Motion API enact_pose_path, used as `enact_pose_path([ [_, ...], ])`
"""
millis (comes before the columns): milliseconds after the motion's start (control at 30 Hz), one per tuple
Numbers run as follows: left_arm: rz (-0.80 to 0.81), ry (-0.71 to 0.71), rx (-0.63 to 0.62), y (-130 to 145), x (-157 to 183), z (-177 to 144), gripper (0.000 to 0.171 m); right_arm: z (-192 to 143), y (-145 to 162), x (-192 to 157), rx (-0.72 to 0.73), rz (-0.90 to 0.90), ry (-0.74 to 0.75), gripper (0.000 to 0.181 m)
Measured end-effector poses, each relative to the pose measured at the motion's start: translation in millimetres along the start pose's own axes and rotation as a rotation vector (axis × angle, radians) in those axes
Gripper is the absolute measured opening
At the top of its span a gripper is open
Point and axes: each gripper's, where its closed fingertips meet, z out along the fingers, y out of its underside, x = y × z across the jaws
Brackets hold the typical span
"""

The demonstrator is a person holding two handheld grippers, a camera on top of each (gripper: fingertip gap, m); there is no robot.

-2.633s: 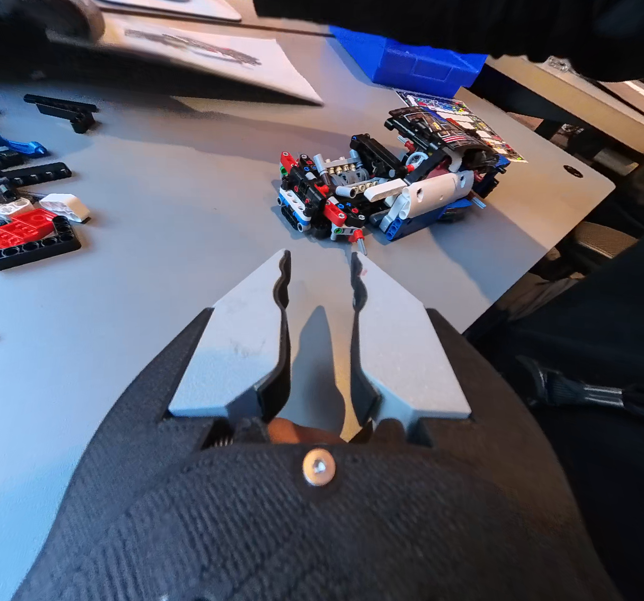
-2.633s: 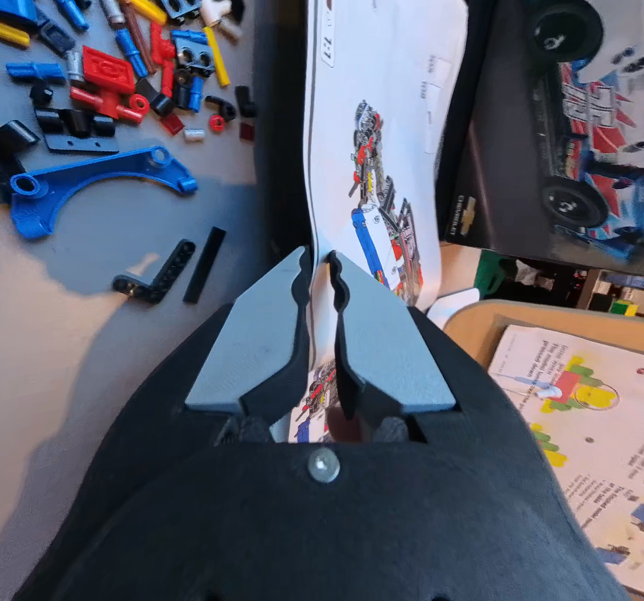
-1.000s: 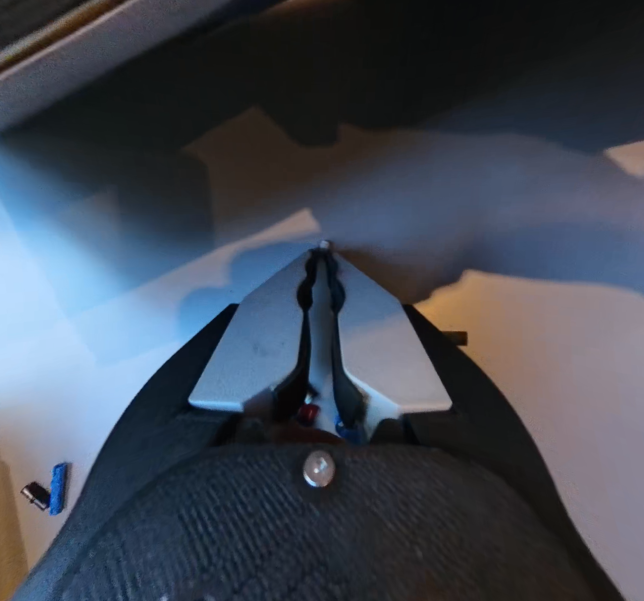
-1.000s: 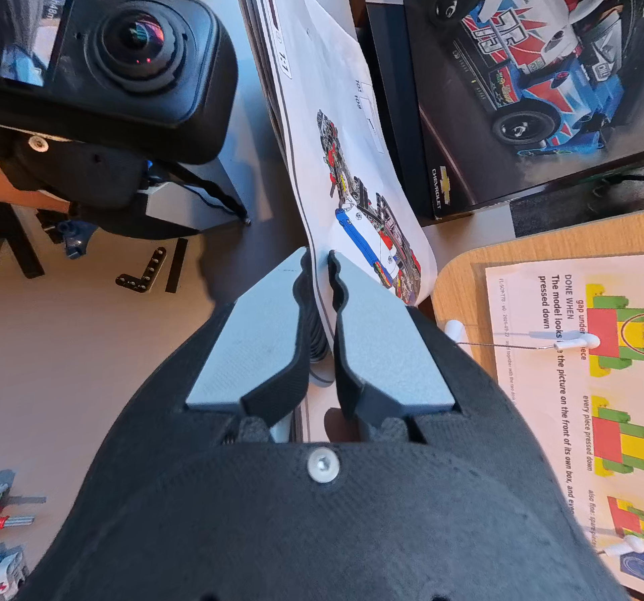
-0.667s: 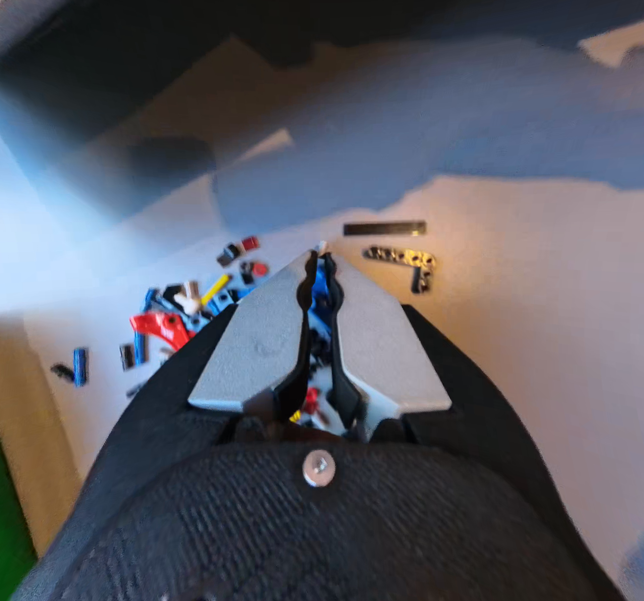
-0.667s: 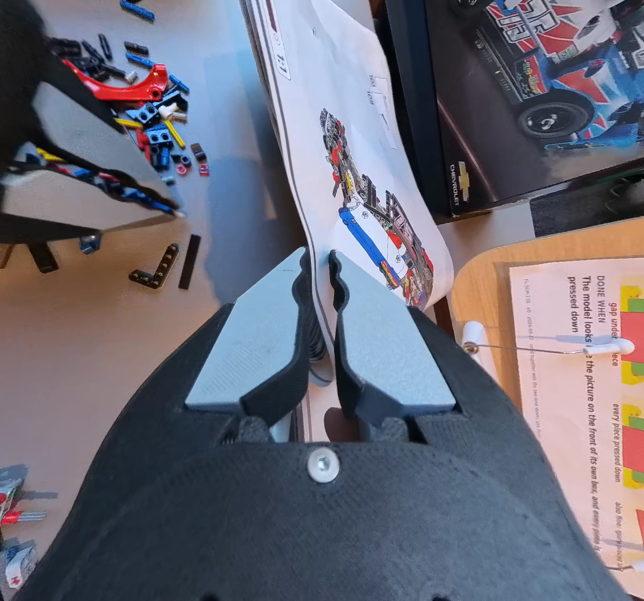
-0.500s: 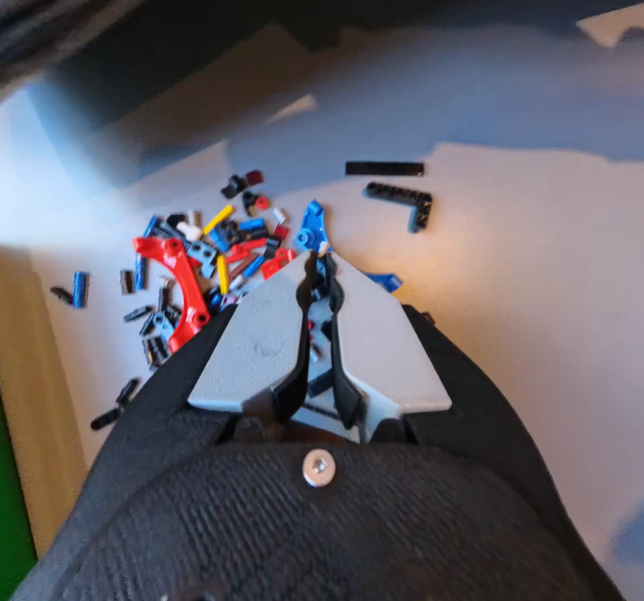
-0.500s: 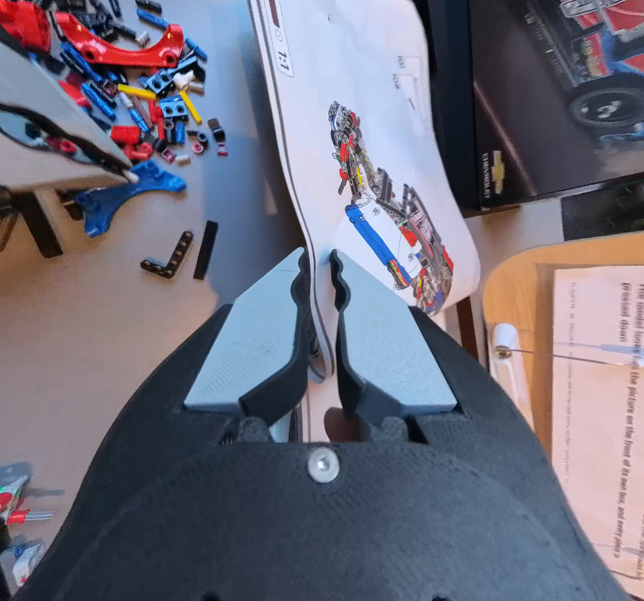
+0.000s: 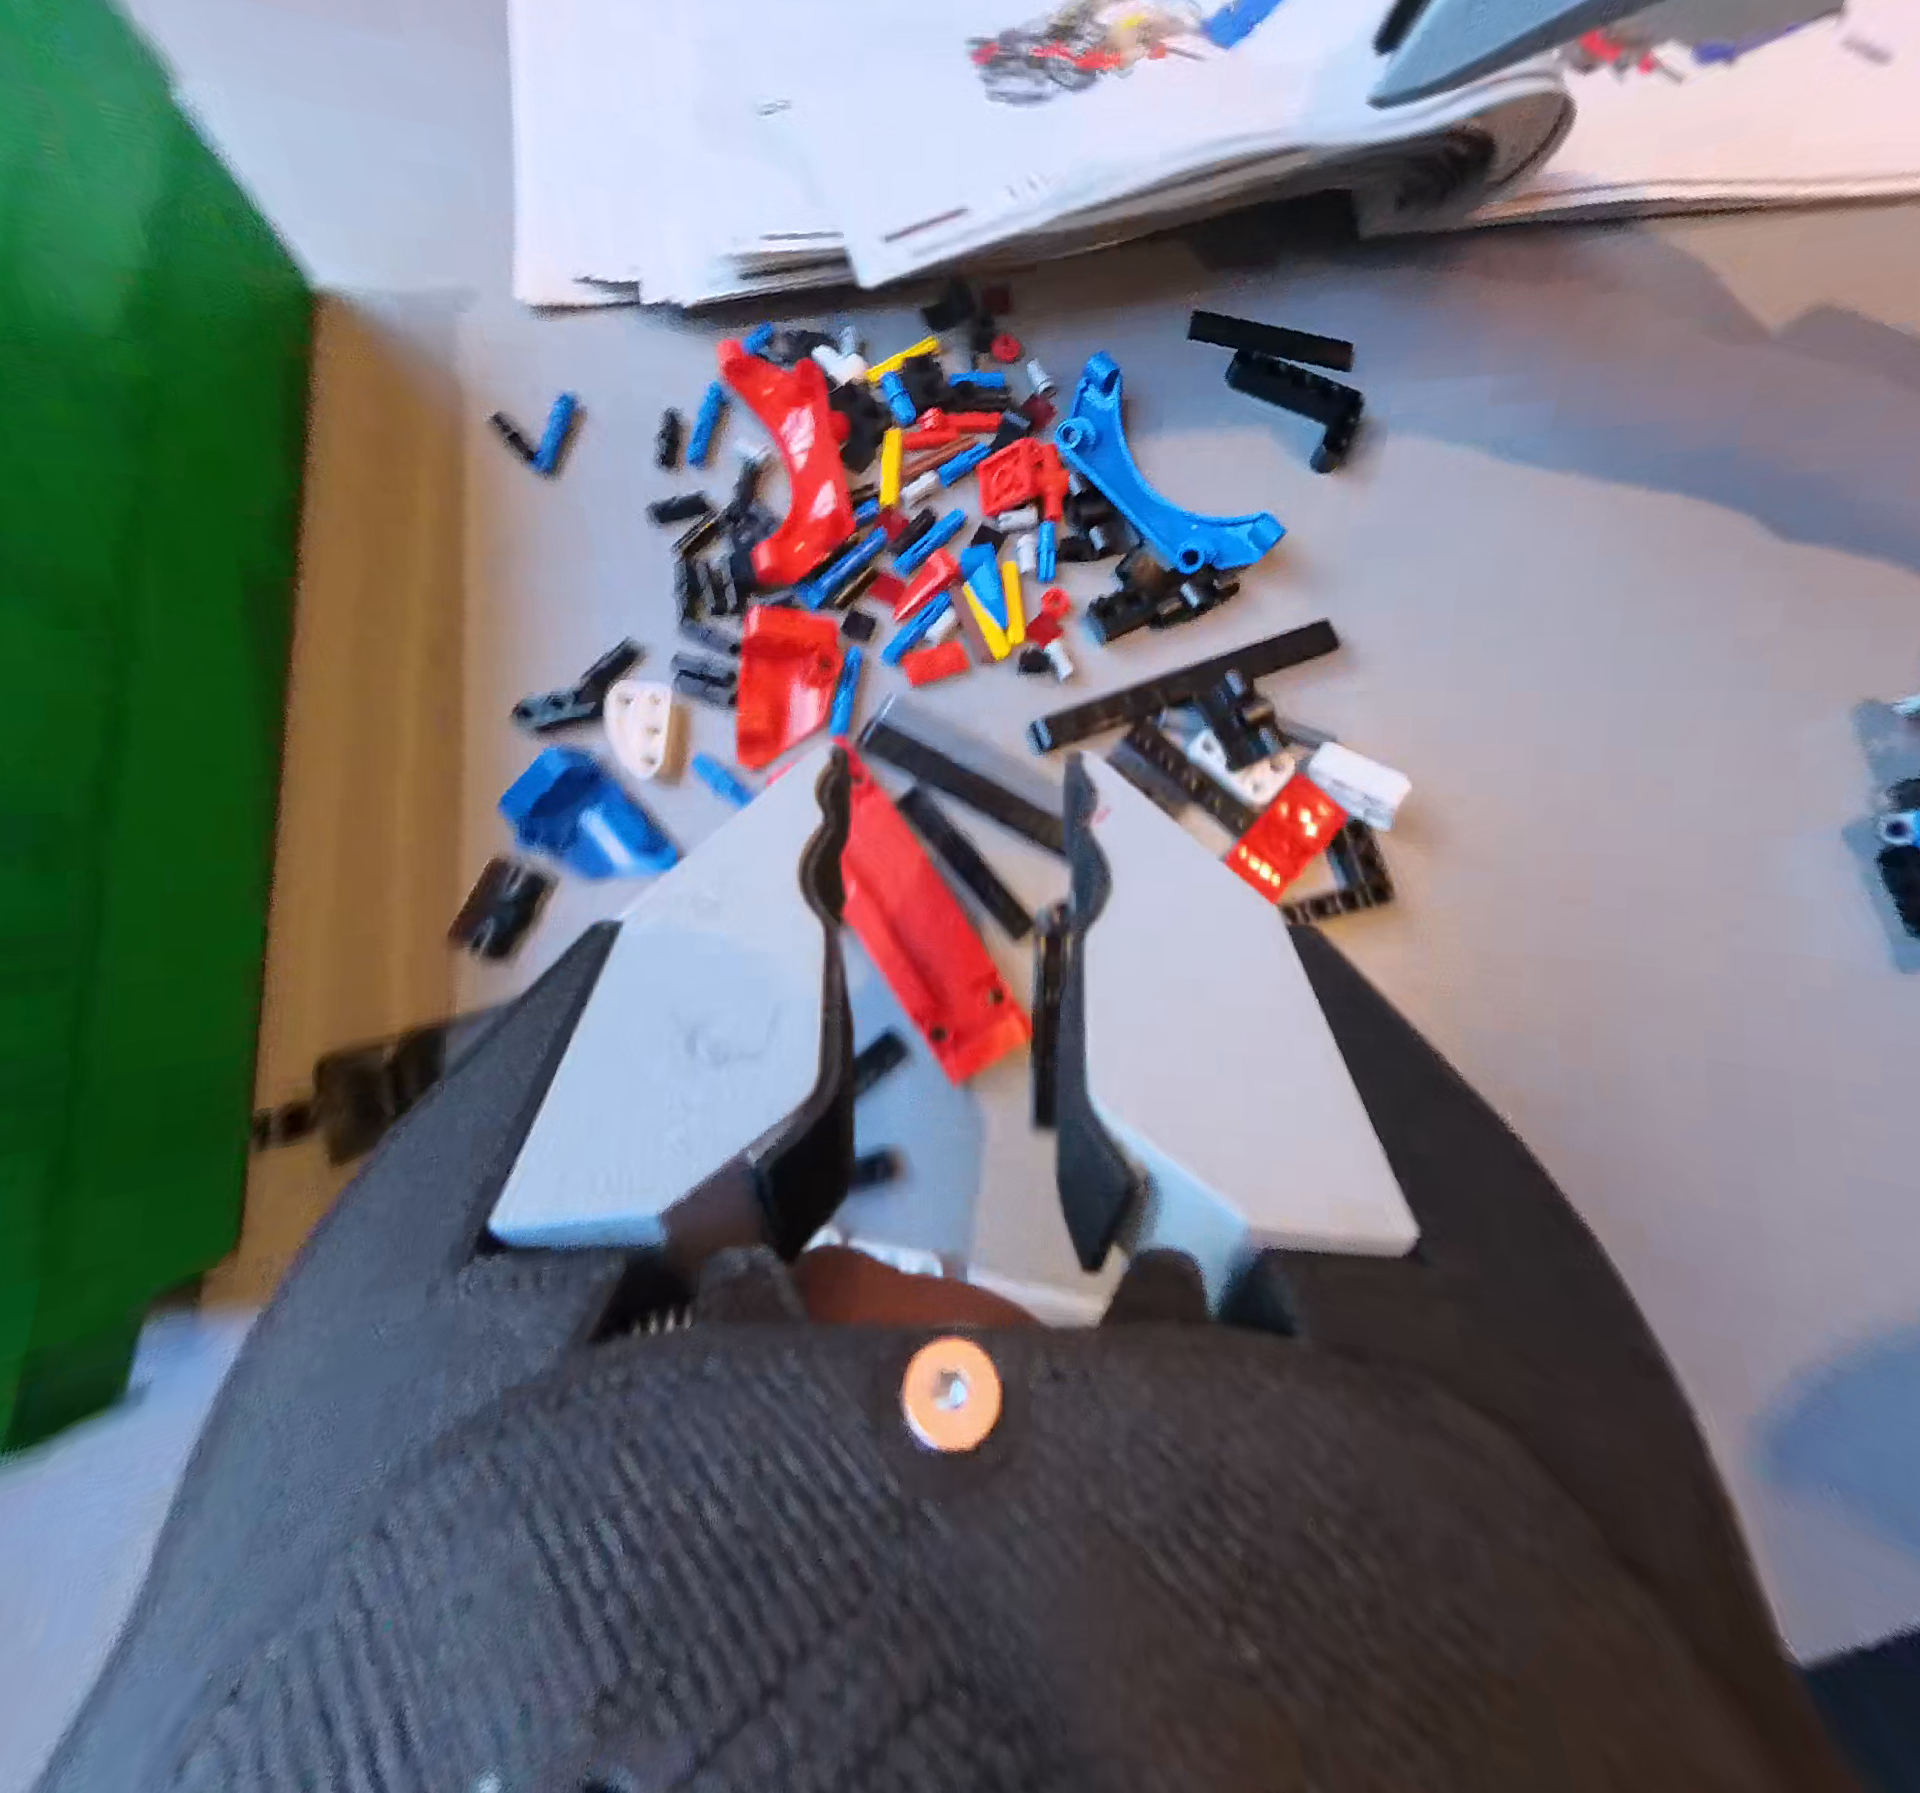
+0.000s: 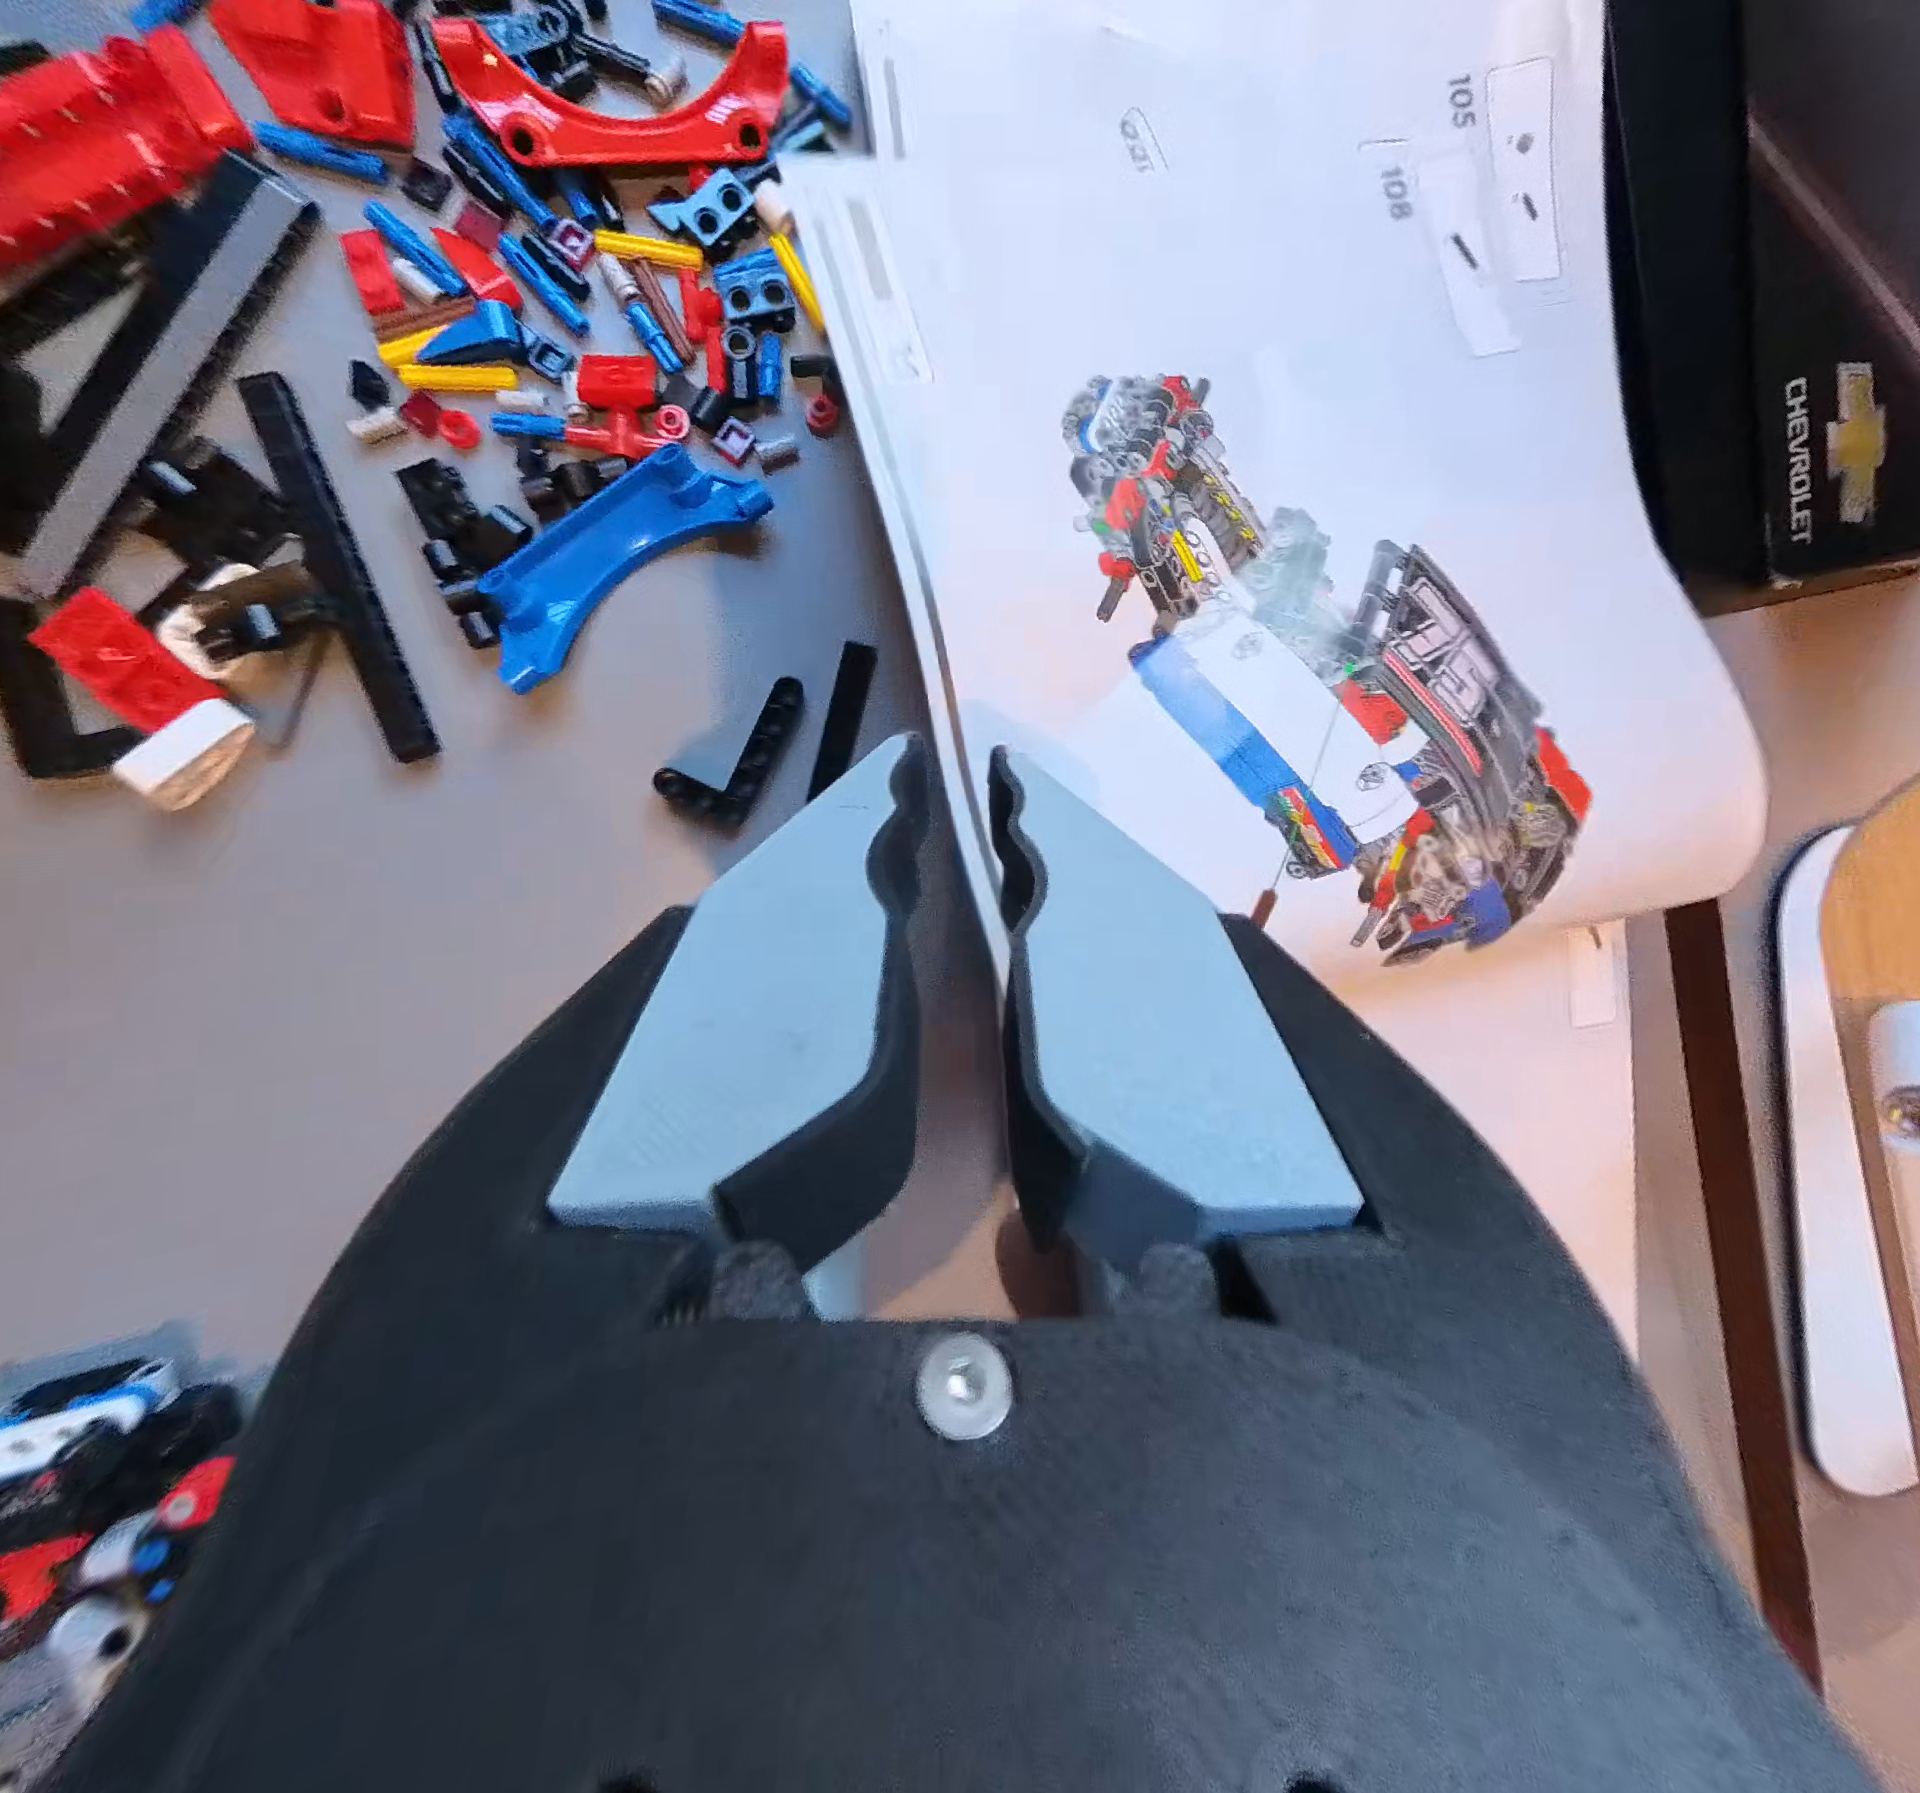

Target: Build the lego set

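On the grey surface (image 9: 1558, 808) below your left tool (image 9: 948, 787), the loose pieces are lying in a spread heap, and the tool is hovering over its near edge with its jaws apart and nothing between them. A long red panel (image 9: 925, 933) is showing directly in the gap, its long axis running roughly along the tool's fingers but slanting toward the right one, so you would probably need to twist the wrist a little if that is the piece you are after. The blue arch (image 9: 1143, 486) and red arch (image 9: 800, 465) are sitting farther ahead in the heap. Your right tool (image 10: 956, 777) is clamping the lifted pages of the instruction booklet (image 10: 1299, 393) near its lower edge, holding the spread open on the car diagram; that tool is well apart from the pieces, so the left is the nearer one for picking. The partly built car (image 10: 83, 1494) is lying at the near left corner of the right wrist view.
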Motion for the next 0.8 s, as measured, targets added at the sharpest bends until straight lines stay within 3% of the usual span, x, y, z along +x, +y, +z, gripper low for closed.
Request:
enact_pose_path([
  [100, -0.057, -0.044, 0.065, 14.4, -4.0, -45.4, 0.040, -20.0, 5.6, -6.2, 0.009, -0.005, -0.030, 0.011],
  [233, -0.055, -0.072, 0.181, 41.2, 17.3, -102.9, 0.039, -67.0, 20.7, -12.9, 0.089, -0.035, -0.043, 0.008],
  [367, -0.024, -0.062, 0.167, 59.4, 24.0, -98.7, 0.038, -90.7, 45.1, -25.5, 0.109, 0.024, -0.115, 0.016],
  [500, 0.185, -0.015, 0.184, 10.7, 14.0, -53.2, 0.016, -111.6, 62.5, -46.2, 0.167, 0.063, -0.166, 0.018],
  [600, 0.333, 0.012, 0.119, -31.1, -8.3, -11.0, 0.016, -135.6, 82.8, -55.0, 0.210, 0.076, -0.152, 0.018],
  [700, 0.285, -0.025, 0.058, -58.4, -38.5, 0.1, 0.025, -170.2, 112.7, -55.5, 0.270, 0.121, -0.109, 0.018],
  [800, 0.153, 0.044, 0.214, -77.6, -28.9, -24.8, 0.025, -207.1, 149.8, -52.1, 0.373, 0.171, -0.016, 0.017],
])
